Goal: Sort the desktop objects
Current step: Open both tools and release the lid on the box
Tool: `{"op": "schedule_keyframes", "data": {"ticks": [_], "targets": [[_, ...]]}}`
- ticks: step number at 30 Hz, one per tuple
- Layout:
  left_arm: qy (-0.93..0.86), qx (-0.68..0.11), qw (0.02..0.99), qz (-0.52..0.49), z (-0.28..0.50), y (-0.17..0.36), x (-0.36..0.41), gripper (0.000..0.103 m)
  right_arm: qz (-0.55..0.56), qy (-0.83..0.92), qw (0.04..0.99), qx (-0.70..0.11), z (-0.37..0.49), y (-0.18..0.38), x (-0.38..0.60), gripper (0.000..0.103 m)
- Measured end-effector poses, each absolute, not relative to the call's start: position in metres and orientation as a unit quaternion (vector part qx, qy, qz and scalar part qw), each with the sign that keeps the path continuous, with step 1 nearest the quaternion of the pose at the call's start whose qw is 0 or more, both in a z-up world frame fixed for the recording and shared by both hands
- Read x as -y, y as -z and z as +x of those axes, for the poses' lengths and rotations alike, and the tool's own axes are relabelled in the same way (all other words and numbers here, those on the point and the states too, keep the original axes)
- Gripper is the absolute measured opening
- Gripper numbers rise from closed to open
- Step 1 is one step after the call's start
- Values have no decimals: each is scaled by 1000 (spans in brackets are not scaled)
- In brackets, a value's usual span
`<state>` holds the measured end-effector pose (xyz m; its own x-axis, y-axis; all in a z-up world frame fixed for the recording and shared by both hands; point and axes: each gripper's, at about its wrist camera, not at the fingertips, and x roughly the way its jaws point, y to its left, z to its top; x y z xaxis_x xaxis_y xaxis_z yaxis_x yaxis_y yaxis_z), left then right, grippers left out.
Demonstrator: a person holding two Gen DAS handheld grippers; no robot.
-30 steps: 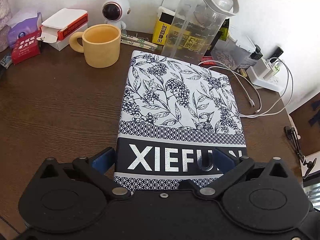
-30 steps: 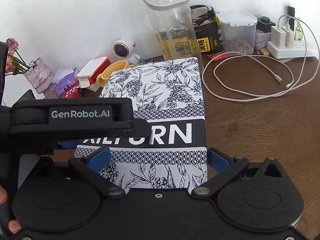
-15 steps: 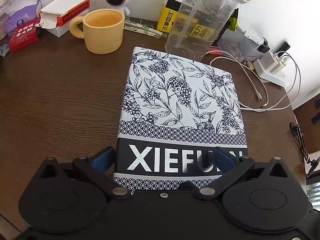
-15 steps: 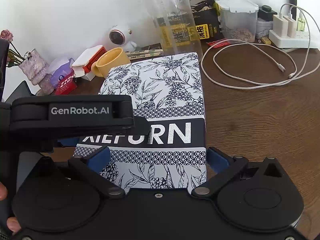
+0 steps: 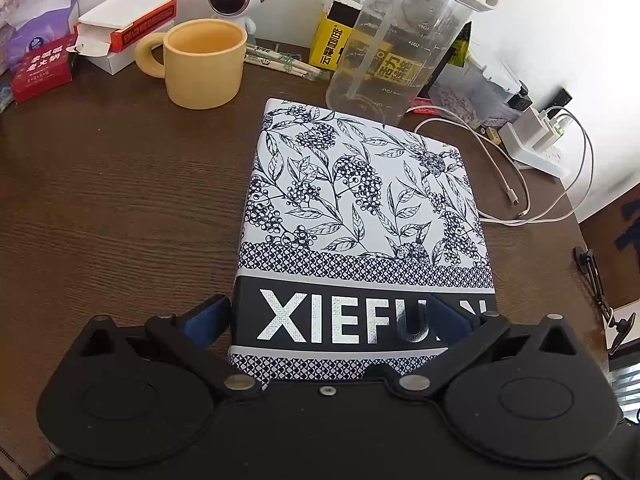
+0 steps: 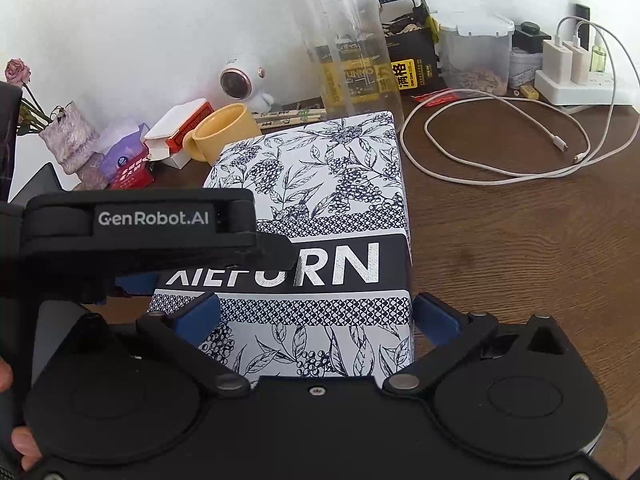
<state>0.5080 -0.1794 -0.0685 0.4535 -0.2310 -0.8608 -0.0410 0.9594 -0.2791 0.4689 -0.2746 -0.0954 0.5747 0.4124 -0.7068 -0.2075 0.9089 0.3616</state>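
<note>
Seemingly mid-carry, both claws bracket the near end of a floral-patterned box lettered XIEFURN: the left claw [image 5: 338,316] has one blue pad against the box's left edge and the other lying over the printed band, while the right claw [image 6: 316,316] stands spread wide, a blue finger on either side of the box [image 6: 316,200]. Whether either pair is truly pressing the cardboard cannot be told; the contact faces sit out of sight. The box lies lengthwise, near centre of the dark wooden bench [image 5: 120,200], its far end just beside a tall clear jug [image 5: 400,40] and near a yellow mug [image 5: 206,62]. A white charging cable [image 6: 500,148] loops on the bench to the right, running to a power strip [image 6: 576,84] by the wall.

By the look of it, the step in hand is shifting this box to its place among the clutter; the next move would call for a level, two-sided hold and a path clear of jug, mug and cable.

Much is hidden: the claw housings cover the box's near edge, the left claw's body crosses the right wrist view and masks part of the lettering, and whether the box rests on the bench or is lifted cannot be made out.
</note>
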Motion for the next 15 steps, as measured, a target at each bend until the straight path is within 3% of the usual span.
{"op": "schedule_keyframes", "data": {"ticks": [15], "targets": [[70,-452,884,-96,418,6,190,103,116,-186,906,-363,372,43,298,103]]}}
